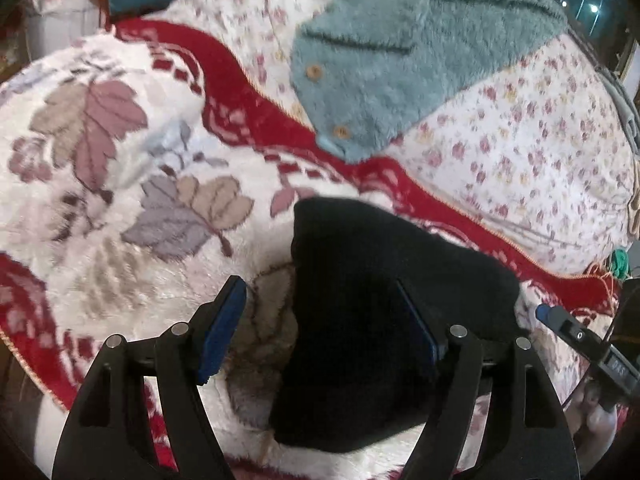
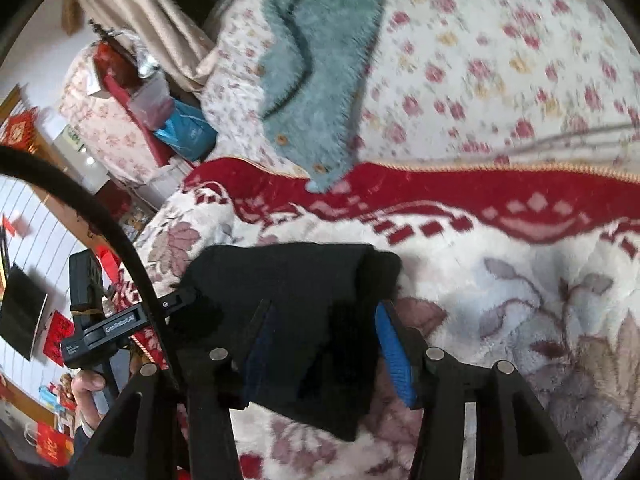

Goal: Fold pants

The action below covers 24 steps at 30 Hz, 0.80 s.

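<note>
The black pants (image 1: 368, 264) lie as a folded bundle on a white plush blanket with leaf patterns and red border (image 1: 120, 168). My left gripper (image 1: 324, 312) is open; its jaws stand wide apart, the right finger over the pants, the left finger over the blanket. In the right wrist view the pants (image 2: 296, 300) sit between and over the fingers of my right gripper (image 2: 324, 336), which is open with blue pads showing. The other gripper's tip (image 1: 560, 320) shows at the right edge of the left wrist view.
A fuzzy teal cardigan (image 1: 400, 52) with wooden buttons lies on a floral quilt (image 1: 520, 152) beyond the blanket. Blue and red bags (image 2: 184, 128) and clutter stand past the bed's far edge. The left gripper body (image 2: 104, 328) and a hand show at left.
</note>
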### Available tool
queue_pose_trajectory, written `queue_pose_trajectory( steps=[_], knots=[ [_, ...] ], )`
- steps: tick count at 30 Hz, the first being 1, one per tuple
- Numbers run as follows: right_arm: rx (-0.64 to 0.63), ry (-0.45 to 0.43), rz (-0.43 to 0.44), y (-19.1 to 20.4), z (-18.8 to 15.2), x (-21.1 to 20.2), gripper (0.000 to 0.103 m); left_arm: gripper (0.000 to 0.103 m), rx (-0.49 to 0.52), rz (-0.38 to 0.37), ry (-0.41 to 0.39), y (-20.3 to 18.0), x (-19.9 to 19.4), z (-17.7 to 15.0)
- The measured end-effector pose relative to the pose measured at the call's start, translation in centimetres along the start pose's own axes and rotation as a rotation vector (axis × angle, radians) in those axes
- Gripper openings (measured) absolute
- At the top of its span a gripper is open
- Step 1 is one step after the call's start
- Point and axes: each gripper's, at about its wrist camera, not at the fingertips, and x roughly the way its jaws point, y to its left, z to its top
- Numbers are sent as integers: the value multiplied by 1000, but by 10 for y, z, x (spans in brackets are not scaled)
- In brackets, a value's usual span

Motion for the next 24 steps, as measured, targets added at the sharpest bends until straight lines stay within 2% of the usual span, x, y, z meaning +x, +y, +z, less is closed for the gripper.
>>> queue_pose_trajectory(
  steps=[4,8,16,24],
  knots=[
    [-50,-35,-1,30,0,-8,50,76,22,54,-62,-14,-22,-4],
    [-115,-53,-51,55,-5,-10,53,76,48,98,-107,-27,-37,-13],
    [-183,-51,-69,77,-21,-7,53,76,84,173,-159,-44,-57,-31],
    [-194,-72,-42,81,-25,-17,53,76,67,161,-157,-51,-68,-40]
  ],
)
